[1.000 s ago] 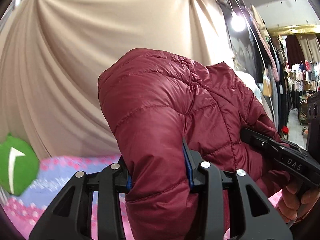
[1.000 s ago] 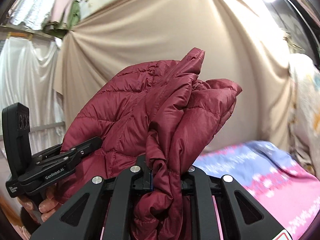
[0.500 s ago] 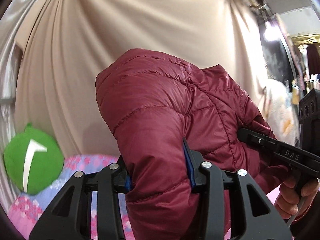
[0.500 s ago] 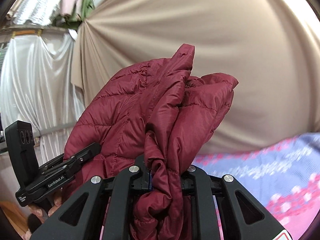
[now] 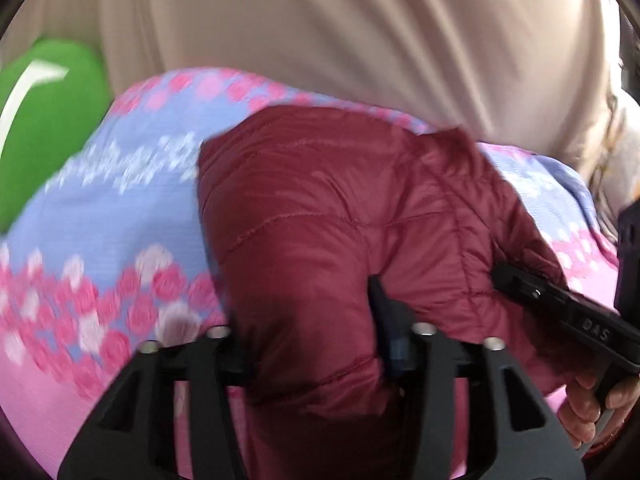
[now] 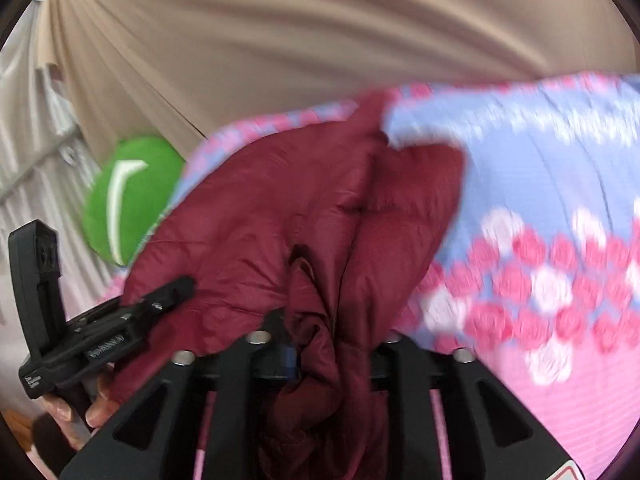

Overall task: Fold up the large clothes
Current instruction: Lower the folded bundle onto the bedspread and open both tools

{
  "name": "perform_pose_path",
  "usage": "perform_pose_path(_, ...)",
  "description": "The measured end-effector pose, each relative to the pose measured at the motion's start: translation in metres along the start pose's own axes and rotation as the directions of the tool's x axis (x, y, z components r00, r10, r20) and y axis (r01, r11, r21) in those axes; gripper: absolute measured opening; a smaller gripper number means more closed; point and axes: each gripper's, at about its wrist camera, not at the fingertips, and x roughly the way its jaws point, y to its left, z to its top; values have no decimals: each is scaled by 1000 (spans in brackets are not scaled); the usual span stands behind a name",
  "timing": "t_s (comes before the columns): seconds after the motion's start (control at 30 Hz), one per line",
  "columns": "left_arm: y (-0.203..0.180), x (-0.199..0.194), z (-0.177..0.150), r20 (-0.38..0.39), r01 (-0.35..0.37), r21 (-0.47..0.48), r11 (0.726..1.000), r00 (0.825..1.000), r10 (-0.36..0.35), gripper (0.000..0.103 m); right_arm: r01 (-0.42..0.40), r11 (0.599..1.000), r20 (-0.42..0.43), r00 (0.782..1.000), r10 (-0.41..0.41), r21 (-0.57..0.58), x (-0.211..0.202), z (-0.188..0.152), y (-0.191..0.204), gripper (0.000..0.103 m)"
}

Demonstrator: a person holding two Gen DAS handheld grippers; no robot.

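Both wrist views are evenly and softly lit, with no hard shadows and no visible lamp. Motion blur smears most of each frame: the floral bedspread (image 5: 120,216) shows streaked pink and white blooms, and the green cushion (image 6: 132,196) has soft, doubled edges. The maroon puffer jacket (image 5: 328,216) is blurred along its outline, though a faint sheen shows on its quilting. The beige curtain (image 6: 320,40) bends into curves from fisheye distortion, and dark vignetting rings the corners.
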Motion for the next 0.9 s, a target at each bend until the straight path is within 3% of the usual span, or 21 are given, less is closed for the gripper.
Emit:
perform_pose_path(0.03,5,0,-5,4,16,-18,1000,1000,-16,59,5,1000,-8,1000,-5,15,5,-6,-7,39)
perform_pose_path(0.13,9,-8,-3,-7,-13,-23,1000,1000,13,71,-22,996,-43,999,26,85,4,-8,-21,45)
perform_pose_path(0.2,2,-30,-1,21,-89,41,995,996,89,73,-27,994,-44,999,32,103,-12,-8,-26,45)
perform_pose_path(0.27,-2,-56,1,61,-163,73,984,985,159,86,-8,995,-15,1000,9,100,-38,-8,-27,46)
perform_pose_path(0.33,-10,-79,-1,93,-193,94,977,979,184,92,25,997,25,999,-27,77,-62,-8,-21,48)
perform_pose_path(0.43,-18,-91,-2,59,-167,91,982,985,162,95,3,1000,22,1000,-4,27,-72,-8,-8,49)
perform_pose_path(0.47,-16,-88,-1,33,-140,69,988,990,138,95,2,1000,20,1000,-2,19,-69,-7,-7,53)
perform_pose_path(0.5,-9,-82,1,11,-100,33,994,995,100,95,1,1000,19,1000,-1,19,-62,-4,-9,65)
perform_pose_path(0.57,7,-67,7,-28,-63,-39,997,998,62,95,37,998,-1,999,-37,60,-42,3,-18,69)
perform_pose_path(0.67,33,-35,13,-97,19,-157,987,995,-35,95,9,984,-106,994,11,180,-7,10,-40,69)
perform_pose_path(0.7,39,-24,14,-117,57,-185,981,990,-79,95,-8,978,-128,991,36,211,2,9,-45,68)
perform_pose_path(0.77,45,-1,12,-151,110,-216,970,978,-144,90,-89,960,-163,977,136,267,20,3,-51,45)
perform_pose_path(0.83,39,13,11,-157,176,-196,965,966,-207,76,-111,963,-140,979,149,244,16,3,-45,23)
perform_pose_path(0.9,28,13,13,-138,164,-159,974,973,-187,73,-104,977,-97,987,124,187,0,4,-35,17)
